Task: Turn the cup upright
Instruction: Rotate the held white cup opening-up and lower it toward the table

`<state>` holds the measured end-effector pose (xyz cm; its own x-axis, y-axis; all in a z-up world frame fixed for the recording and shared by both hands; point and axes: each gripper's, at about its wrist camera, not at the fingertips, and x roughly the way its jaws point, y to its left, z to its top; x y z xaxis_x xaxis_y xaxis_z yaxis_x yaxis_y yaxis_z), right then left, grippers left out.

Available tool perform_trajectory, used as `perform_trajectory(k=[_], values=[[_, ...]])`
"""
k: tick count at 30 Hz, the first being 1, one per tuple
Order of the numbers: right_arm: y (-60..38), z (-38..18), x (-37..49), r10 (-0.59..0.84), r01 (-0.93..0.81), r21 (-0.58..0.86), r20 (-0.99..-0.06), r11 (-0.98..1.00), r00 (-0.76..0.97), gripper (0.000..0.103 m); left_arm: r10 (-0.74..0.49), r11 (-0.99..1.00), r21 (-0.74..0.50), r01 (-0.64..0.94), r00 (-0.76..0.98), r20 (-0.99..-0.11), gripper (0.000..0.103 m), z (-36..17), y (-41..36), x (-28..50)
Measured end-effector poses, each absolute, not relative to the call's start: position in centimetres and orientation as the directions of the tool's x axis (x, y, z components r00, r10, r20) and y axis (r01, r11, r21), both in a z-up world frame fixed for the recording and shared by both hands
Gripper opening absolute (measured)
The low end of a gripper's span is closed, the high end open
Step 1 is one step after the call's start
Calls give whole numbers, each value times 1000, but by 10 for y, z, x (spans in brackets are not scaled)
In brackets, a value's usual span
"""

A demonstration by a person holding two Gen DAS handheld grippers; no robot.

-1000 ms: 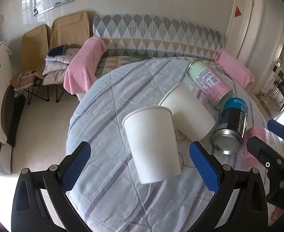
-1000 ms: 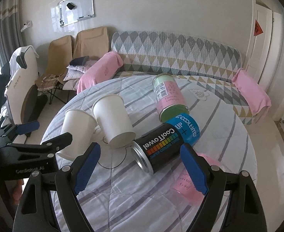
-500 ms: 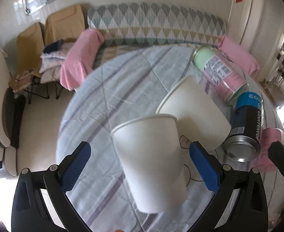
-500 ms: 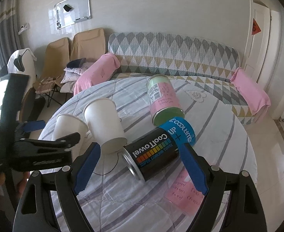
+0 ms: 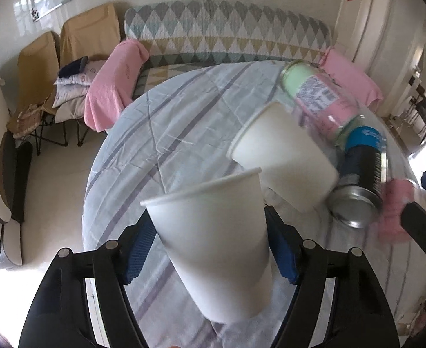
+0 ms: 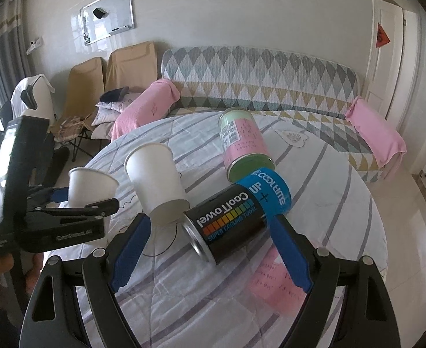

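Observation:
My left gripper [image 5: 211, 249] is shut on a white paper cup [image 5: 213, 240], its blue pads pressed on both sides. The cup is tilted with its rim pointing up and away, held above the table. In the right wrist view the same cup [image 6: 89, 187] sits in the left gripper [image 6: 79, 203] at the left. A second white paper cup [image 5: 282, 159] lies on its side on the striped tablecloth [image 5: 166, 133]; it also shows in the right wrist view [image 6: 157, 185]. My right gripper [image 6: 210, 255] is open and empty, with a black can lying between its fingers' line of sight.
A black CoolTowel can [image 6: 236, 220] and a pink-green can [image 6: 246, 145] lie on their sides right of the second cup. A pink paper note [image 6: 273, 284] lies near the table's front right. A sofa [image 6: 259, 81] and chairs [image 6: 108, 87] stand behind the round table.
My left gripper closed onto the near cup, which had lain between its open fingers, and lifted it off the table. The right gripper moved slightly closer to the black can.

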<state>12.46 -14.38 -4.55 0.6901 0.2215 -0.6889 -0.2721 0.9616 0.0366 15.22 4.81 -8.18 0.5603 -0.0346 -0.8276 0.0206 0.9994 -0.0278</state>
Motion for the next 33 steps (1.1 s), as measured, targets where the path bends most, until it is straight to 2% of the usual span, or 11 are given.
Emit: perform_trajectory(k=[11, 16, 24, 28, 33], values=[[-180, -42, 81, 189, -199, 65, -684, 978, 704, 86, -155, 978, -47, 202, 561, -813, 71, -56, -4, 96], [-198, -41, 63, 172, -165, 76, -679, 983, 714, 86, -134, 977, -8, 211, 590, -796, 71, -52, -21, 82], [-213, -47, 47, 159, -139, 84, -681, 987, 715, 86, -52, 962, 134, 240, 639, -767, 72, -65, -52, 67], [-215, -48, 43, 165, -144, 87, -682, 986, 712, 86, -43, 961, 137, 241, 616, -787, 72, -79, -54, 66], [-214, -49, 42, 170, -149, 90, -680, 985, 713, 86, -69, 965, 105, 242, 616, -785, 82, -76, -51, 59]])
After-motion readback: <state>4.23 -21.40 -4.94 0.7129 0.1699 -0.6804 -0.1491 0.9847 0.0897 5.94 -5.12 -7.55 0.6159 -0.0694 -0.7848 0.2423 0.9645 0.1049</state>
